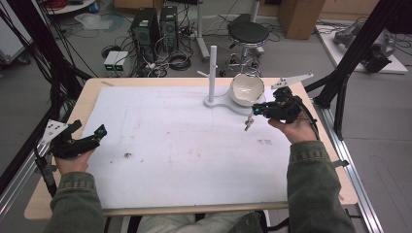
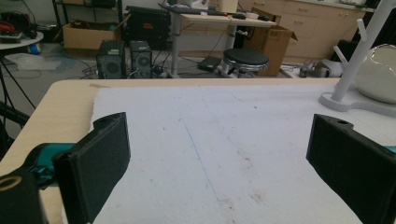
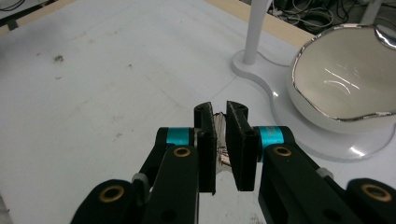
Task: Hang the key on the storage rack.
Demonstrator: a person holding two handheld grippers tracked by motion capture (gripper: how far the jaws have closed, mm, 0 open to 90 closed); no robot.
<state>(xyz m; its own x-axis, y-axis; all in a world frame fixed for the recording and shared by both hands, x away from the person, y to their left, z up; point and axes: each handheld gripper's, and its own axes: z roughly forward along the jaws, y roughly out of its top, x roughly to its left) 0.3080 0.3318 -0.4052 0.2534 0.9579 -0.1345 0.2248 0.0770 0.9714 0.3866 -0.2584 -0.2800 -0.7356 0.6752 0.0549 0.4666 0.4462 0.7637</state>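
My right gripper [image 1: 256,110] [image 3: 220,140] hovers over the white mat [image 1: 184,141], just in front of a white bowl with a silver rim [image 1: 245,90] [image 3: 341,79]. Its jaws are shut on a small thin metal piece [image 3: 223,157], which dangles below them [image 1: 248,124]. The bowl rests on the flat base of a white peg stand [image 1: 212,73] [image 3: 256,32]. My left gripper [image 1: 101,132] [image 2: 219,158] is held at the mat's left edge, open, with nothing between its jaws. The stand [image 2: 355,60] and bowl [image 2: 380,74] lie far ahead to its right.
The mat covers most of a wooden table [image 1: 73,126] and has a few small dark stains [image 1: 128,155]. Beyond the far edge stand a black stool [image 1: 248,34], computer towers [image 1: 145,29] and cables on the floor. Black frame struts [image 1: 354,53] rise at both sides.
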